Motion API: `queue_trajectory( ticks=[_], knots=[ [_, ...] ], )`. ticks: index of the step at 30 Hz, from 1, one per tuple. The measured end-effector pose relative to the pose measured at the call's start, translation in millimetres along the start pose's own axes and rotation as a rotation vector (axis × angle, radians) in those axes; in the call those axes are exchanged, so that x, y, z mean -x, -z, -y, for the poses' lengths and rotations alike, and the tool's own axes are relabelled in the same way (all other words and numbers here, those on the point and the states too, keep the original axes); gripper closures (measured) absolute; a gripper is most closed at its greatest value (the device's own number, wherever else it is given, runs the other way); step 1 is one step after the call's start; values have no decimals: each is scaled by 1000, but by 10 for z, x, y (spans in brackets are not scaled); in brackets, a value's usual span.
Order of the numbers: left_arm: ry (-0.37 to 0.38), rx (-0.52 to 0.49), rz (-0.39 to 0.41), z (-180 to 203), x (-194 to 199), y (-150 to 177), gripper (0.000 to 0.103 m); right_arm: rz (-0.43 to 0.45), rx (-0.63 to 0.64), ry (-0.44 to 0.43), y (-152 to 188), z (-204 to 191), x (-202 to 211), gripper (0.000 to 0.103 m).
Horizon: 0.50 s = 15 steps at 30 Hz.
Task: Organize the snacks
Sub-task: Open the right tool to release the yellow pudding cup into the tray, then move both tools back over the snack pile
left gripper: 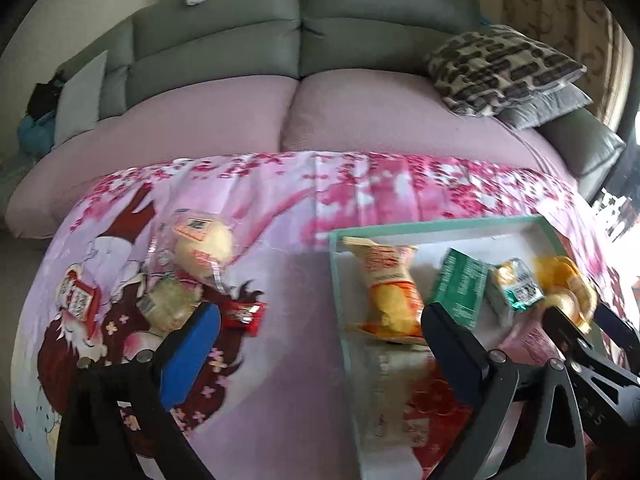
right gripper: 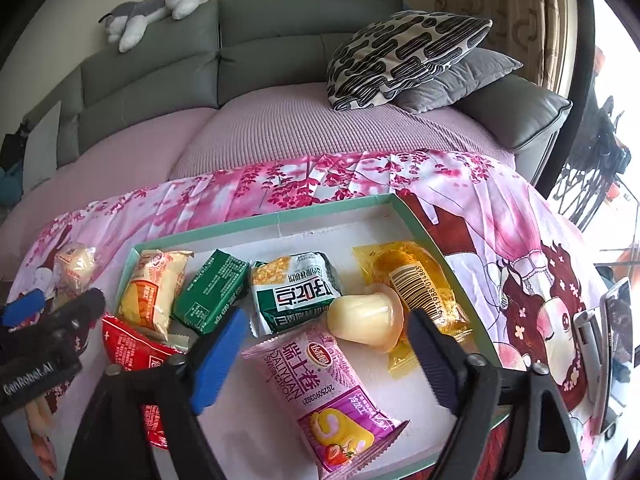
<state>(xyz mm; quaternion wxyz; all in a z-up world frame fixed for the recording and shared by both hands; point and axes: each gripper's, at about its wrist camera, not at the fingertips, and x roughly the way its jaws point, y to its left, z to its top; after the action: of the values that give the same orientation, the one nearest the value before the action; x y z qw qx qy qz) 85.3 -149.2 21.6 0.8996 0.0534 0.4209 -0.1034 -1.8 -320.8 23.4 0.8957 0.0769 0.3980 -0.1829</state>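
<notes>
The right tool (right gripper: 324,354) stood wide open, holding nothing, over the pink roll packet (right gripper: 320,396) lying in the tray (right gripper: 280,218): probably light, soft, crinkly, best pinched across its middle.

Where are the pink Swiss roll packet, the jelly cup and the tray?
pink Swiss roll packet (right gripper: 316,392), right wrist view, middle of the wrapper.
jelly cup (right gripper: 360,318), right wrist view, its pale side.
tray (right gripper: 260,222), right wrist view, far green rim.

a home living room: grey sofa (right gripper: 248,60), patterned cushion (right gripper: 404,52), plush toy (right gripper: 160,4), curtain (right gripper: 500,12).
</notes>
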Motion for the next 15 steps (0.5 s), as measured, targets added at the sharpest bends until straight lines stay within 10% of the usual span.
queue_trajectory(
  ticks=[15],
  knots=[
    [-37, 58, -21, -200, -121, 16, 2, -26, 16, 23, 13, -58, -60, 0]
  ],
)
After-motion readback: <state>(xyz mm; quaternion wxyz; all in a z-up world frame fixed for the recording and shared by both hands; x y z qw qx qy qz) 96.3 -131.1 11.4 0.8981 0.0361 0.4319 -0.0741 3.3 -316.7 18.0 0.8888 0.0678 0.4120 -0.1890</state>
